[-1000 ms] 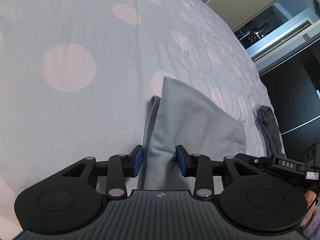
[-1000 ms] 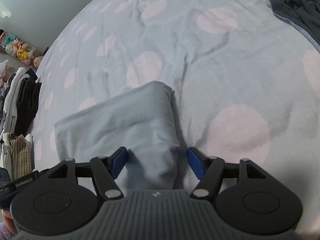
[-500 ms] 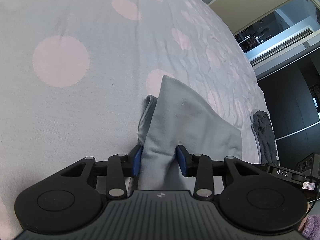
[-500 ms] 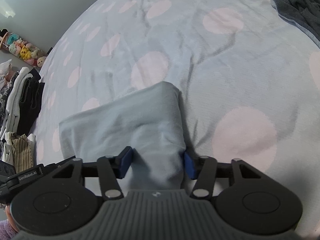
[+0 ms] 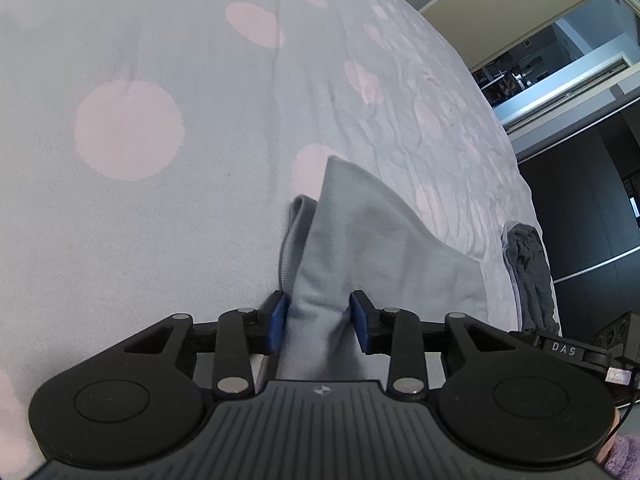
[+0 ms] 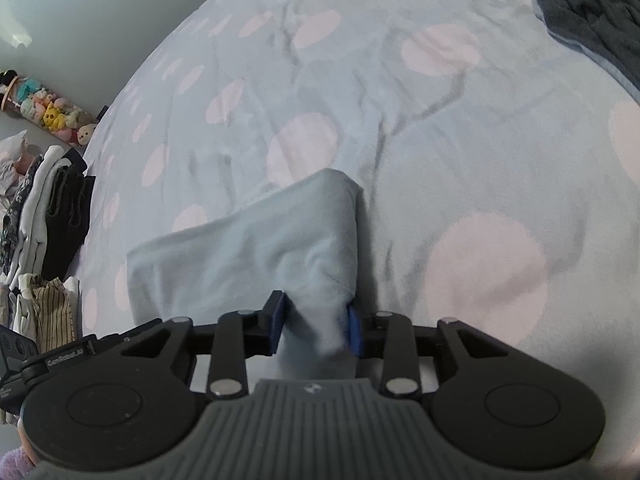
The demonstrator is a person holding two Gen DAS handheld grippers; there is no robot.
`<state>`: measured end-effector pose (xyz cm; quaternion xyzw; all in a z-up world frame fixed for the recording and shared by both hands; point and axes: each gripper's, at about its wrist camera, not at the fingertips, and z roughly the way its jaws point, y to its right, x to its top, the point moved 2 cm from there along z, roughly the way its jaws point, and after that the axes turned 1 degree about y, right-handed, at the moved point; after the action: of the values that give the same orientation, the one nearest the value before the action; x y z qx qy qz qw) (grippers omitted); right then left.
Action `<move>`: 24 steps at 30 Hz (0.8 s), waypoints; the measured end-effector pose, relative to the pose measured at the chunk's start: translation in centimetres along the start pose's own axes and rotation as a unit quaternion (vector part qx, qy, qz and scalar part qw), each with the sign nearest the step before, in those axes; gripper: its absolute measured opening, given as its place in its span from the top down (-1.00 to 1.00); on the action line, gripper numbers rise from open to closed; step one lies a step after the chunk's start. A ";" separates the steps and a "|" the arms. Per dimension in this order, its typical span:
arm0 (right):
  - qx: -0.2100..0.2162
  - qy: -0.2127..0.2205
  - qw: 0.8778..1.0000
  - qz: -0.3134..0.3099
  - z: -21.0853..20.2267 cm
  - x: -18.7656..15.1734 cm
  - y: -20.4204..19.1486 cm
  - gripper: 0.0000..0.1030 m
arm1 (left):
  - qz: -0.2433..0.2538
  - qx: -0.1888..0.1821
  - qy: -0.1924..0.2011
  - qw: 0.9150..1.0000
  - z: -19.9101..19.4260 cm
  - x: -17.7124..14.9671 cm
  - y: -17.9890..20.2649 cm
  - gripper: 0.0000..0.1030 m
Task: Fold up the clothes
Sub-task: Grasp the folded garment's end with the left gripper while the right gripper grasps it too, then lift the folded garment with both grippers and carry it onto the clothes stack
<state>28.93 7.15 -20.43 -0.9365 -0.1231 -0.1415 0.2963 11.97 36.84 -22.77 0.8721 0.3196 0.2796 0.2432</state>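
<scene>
Grippers L [image 5: 319,326] and R [image 6: 316,326] are each clamping blue pads onto one end of pale grey folded soft-knit garment [image 6: 256,256] (ribbed hem on L side), which is lying on pink-dotted grey bedspread [image 5: 160,220]; dark grey crumpled cloth [image 6: 592,12] is lying well apart.

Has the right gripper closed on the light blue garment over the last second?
Yes. The right gripper has closed inward onto the light blue garment.

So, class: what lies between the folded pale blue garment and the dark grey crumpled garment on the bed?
Only bare pink-dotted bedspread between pale blue garment and dark grey garment, shown in the right wrist view.
</scene>
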 end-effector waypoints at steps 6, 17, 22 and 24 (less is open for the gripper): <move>-0.005 -0.011 1.000 -0.007 0.4 -0.1 -0.1 -0.01 | 0.010 -0.010 -0.027 1.000 0.8 -0.3 0.4 -0.15; -0.005 -0.005 1.000 -0.029 0.4 -0.3 -0.5 0.30 | 0.023 0.002 -0.017 1.000 1.6 -0.7 1.2 0.23; 0.014 0.008 1.000 -0.017 -0.4 -0.3 -0.4 0.50 | 0.015 -0.006 -0.012 1.000 1.4 -0.7 1.1 0.35; 0.021 0.014 0.999 -0.028 -1.3 -0.3 -1.2 0.57 | 0.016 -0.008 -0.007 1.000 1.2 -0.7 1.2 0.37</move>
<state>28.05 7.28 -18.88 -0.9242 -0.1477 -0.1607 0.3134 12.78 35.27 -23.15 0.8771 0.3015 0.2796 0.2482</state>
